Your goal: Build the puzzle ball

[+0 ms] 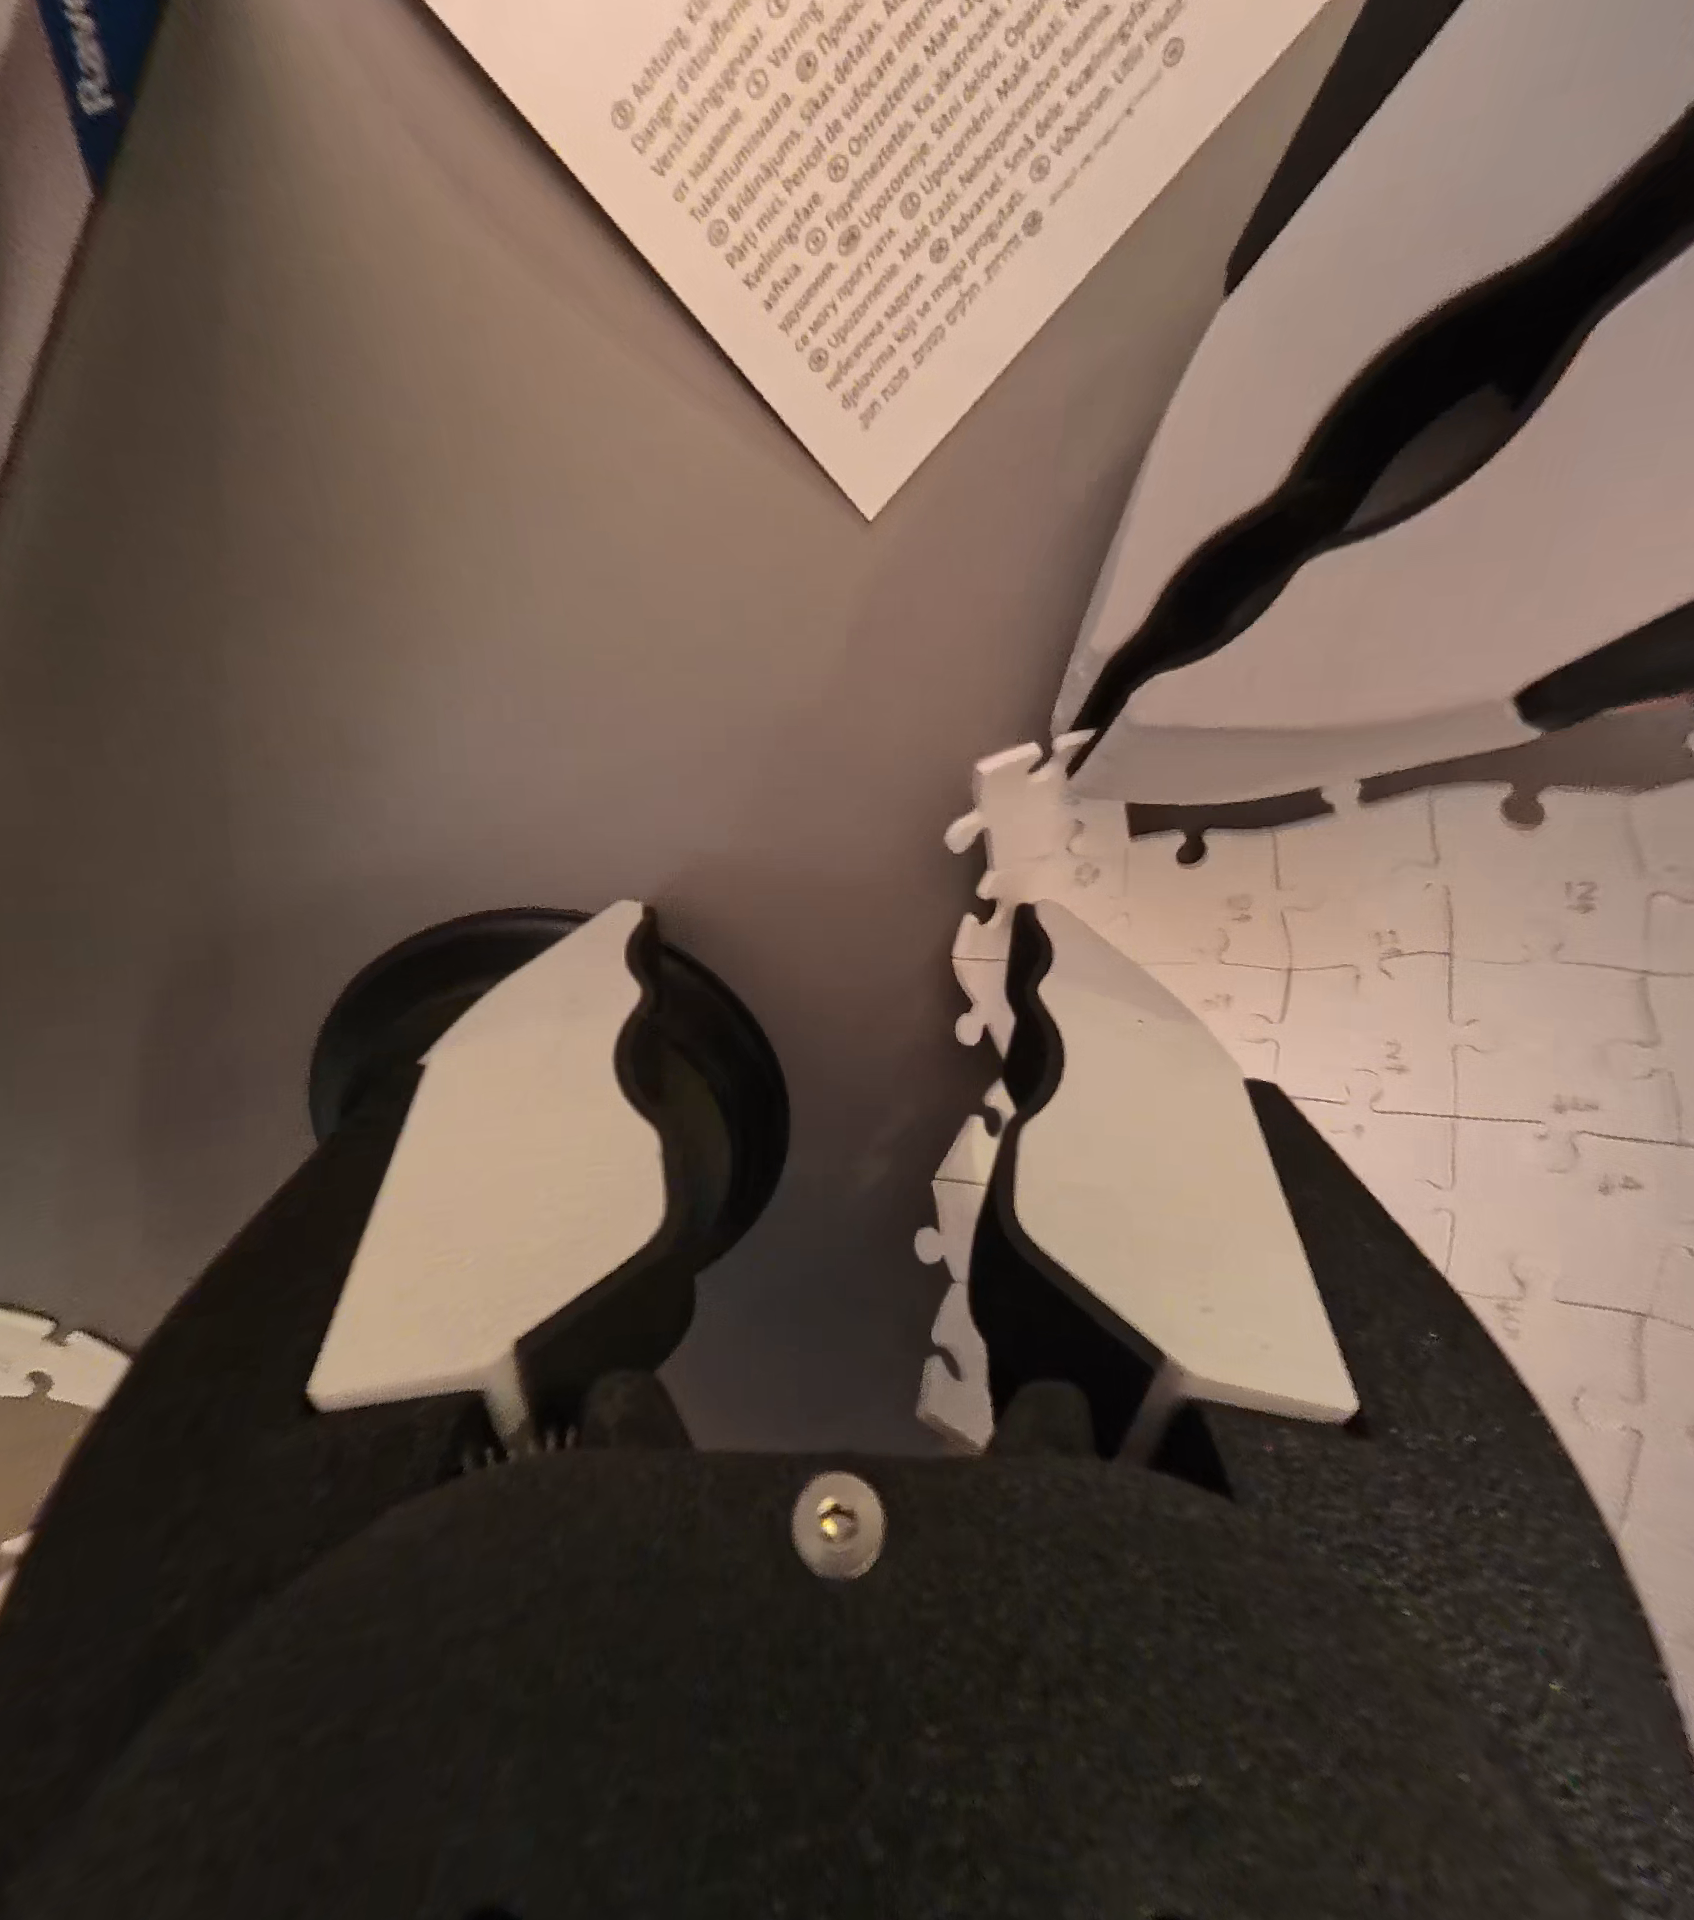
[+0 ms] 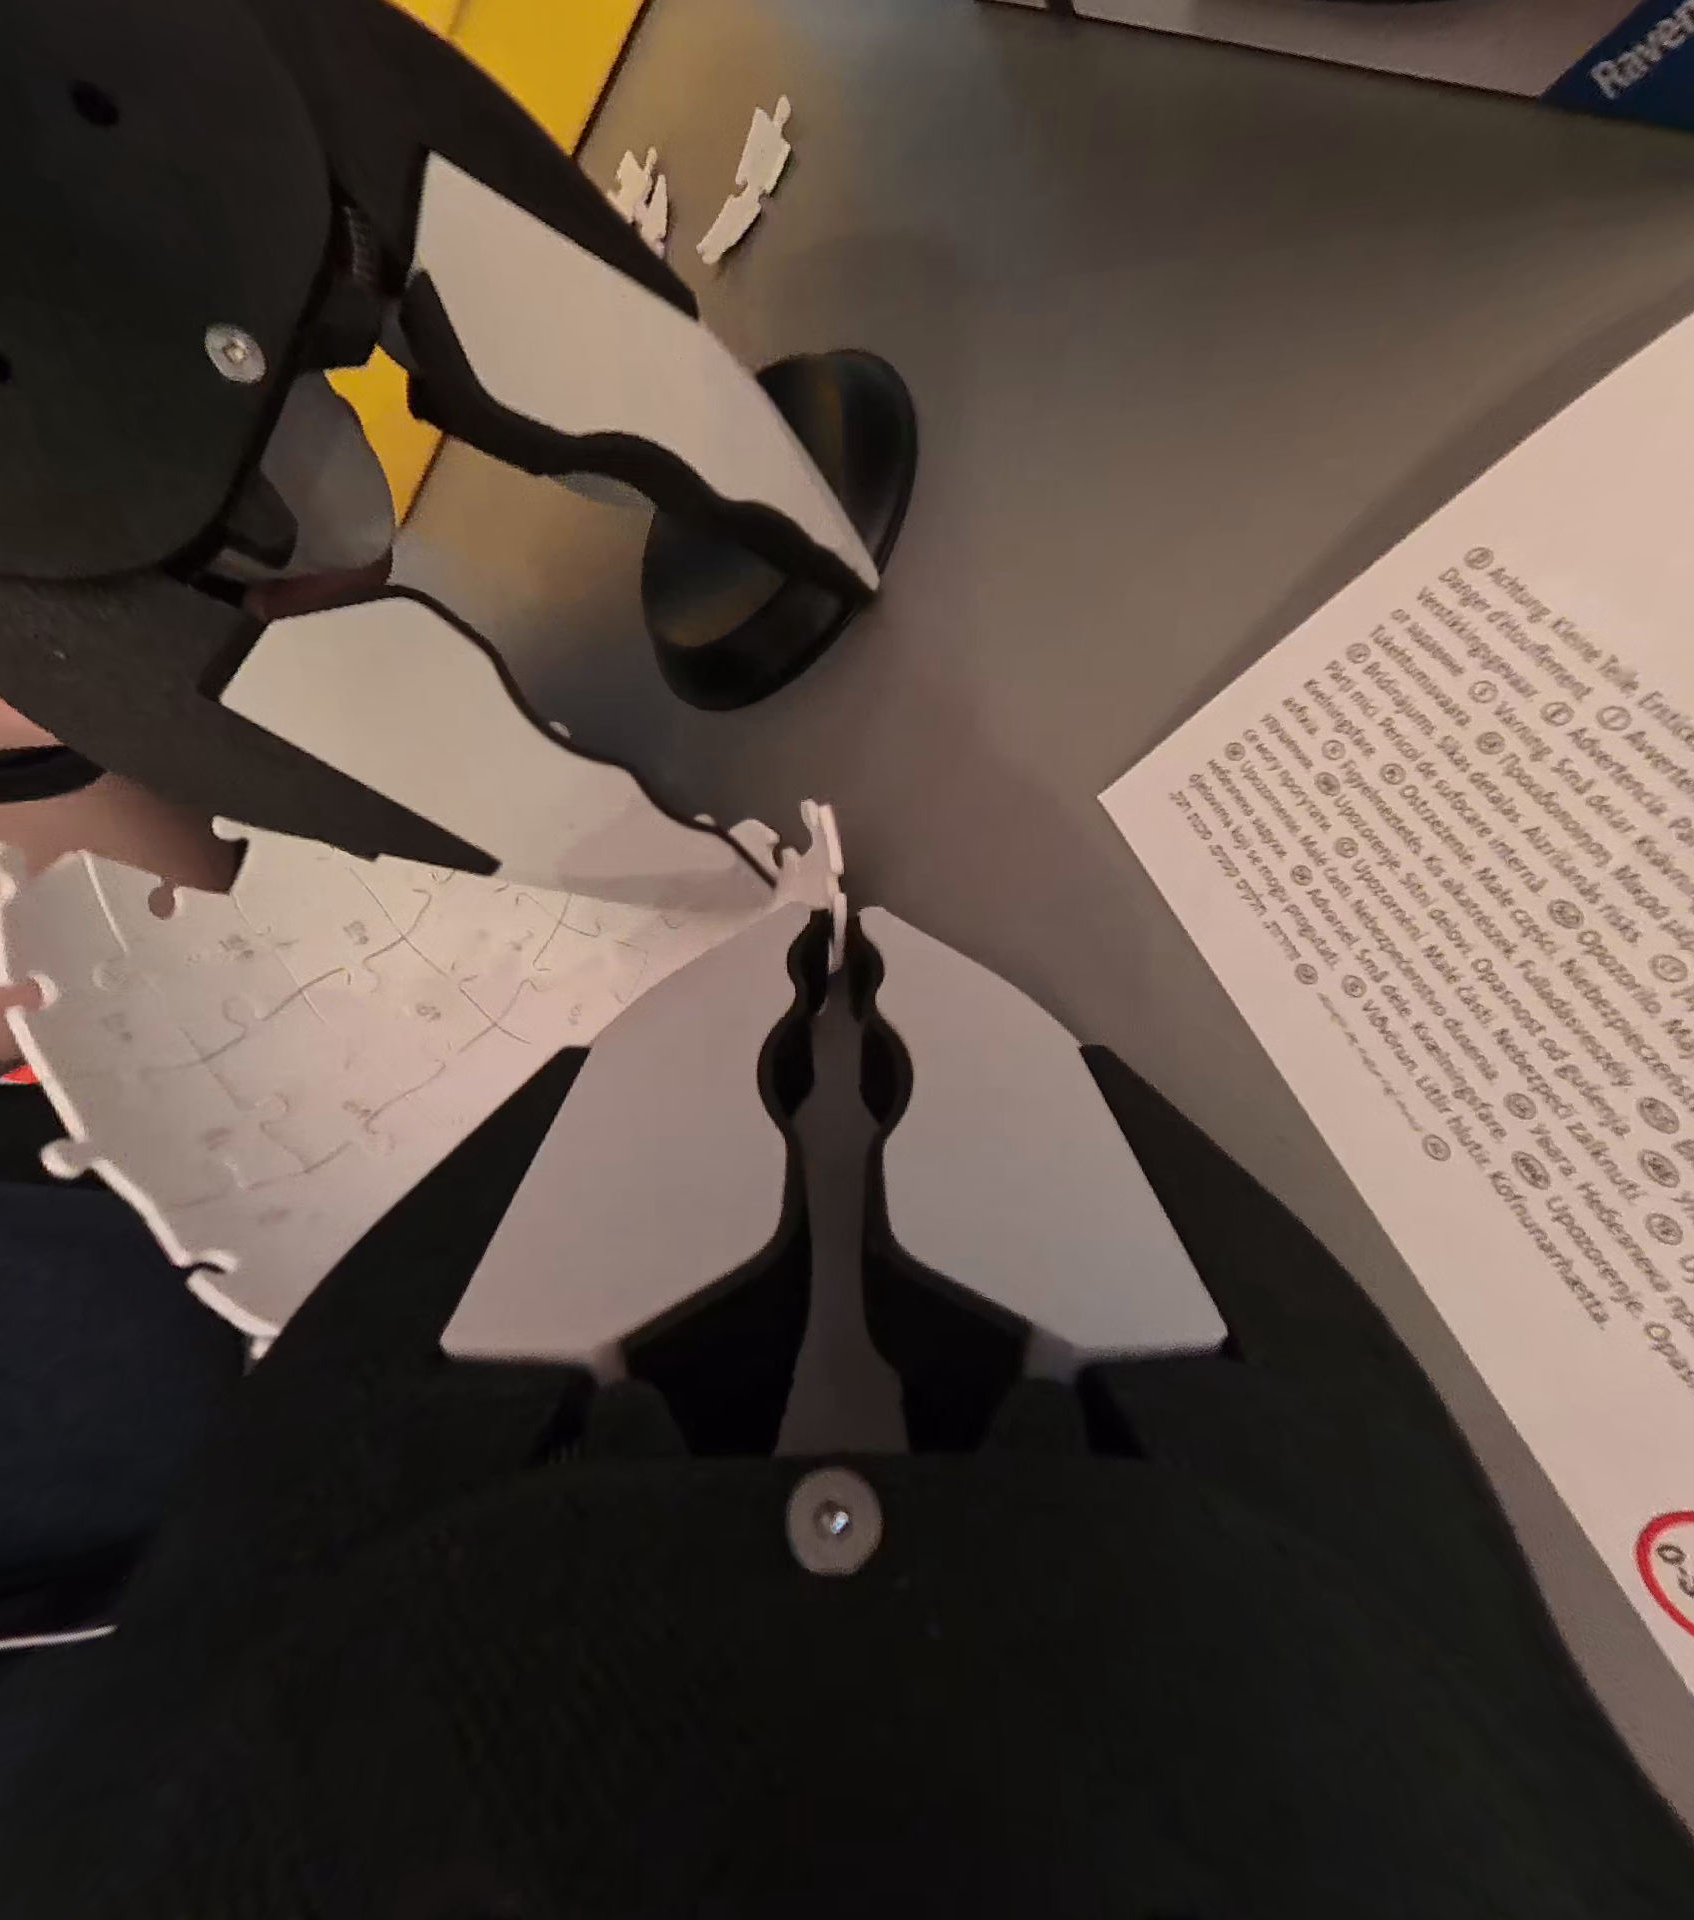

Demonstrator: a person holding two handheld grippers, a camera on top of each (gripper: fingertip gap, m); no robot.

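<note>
Pinching a thin, light puzzle piece [image 2: 822,862] by its edge, the right gripper [image 2: 838,940] seats it on the curved shell [image 2: 303,1039]; the left gripper [image 1: 827,935] gapes wide, one finger [image 1: 1134,1195] bracing the fragile rim.

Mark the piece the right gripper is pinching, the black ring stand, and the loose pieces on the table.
Pinched piece [image 2: 819,847], right wrist view: its tabbed top edge.
Black ring stand [image 2: 827,530], right wrist view: its outer wall.
Loose pieces [image 2: 751,187], right wrist view: the larger piece's middle.
</note>
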